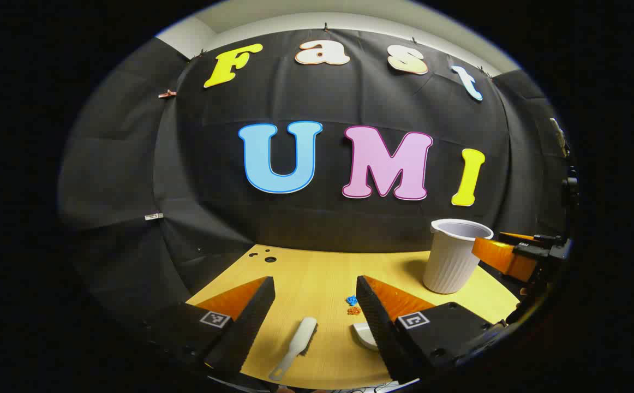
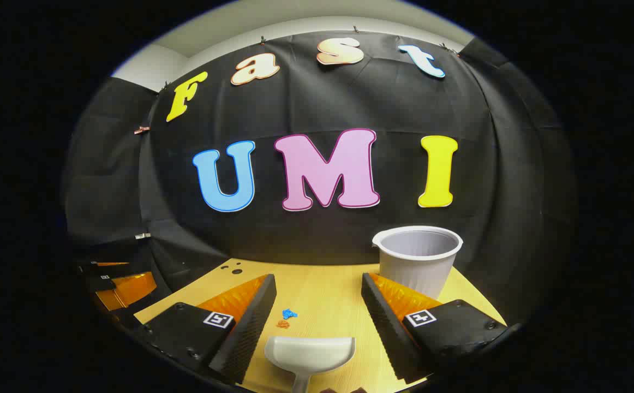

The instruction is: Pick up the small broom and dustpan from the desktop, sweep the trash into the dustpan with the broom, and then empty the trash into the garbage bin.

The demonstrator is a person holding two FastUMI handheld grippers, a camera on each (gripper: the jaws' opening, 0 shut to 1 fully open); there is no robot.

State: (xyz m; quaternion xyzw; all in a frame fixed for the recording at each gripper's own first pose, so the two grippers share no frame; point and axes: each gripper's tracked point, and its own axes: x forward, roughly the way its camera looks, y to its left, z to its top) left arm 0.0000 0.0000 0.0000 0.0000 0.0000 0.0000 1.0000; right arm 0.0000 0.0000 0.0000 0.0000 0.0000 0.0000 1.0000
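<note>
Below the left gripper [image 1: 315,305], jaws spread, the broom [image 1: 297,345] lay lengthwise on the table [image 1: 317,275]. Right gripper [image 2: 318,305], jaws spread, sat over the dustpan [image 2: 309,353], trash [image 2: 286,317] beyond toward the bin [image 2: 418,262].

1. Left gripper view: low over the near edge of the table [image 1: 317,273], facing the back wall; its own fingers frame the brush [image 1: 295,347].
2. Right gripper view: also low at the near edge, facing the same wall, set further right; the dustpan [image 2: 310,355] lies close below.
3. Shared: table, white cup [image 1: 455,255] [image 2: 417,257], blue and orange scraps [image 1: 352,304] [image 2: 286,317].
4. Each view catches the other gripper at its edge.
</note>
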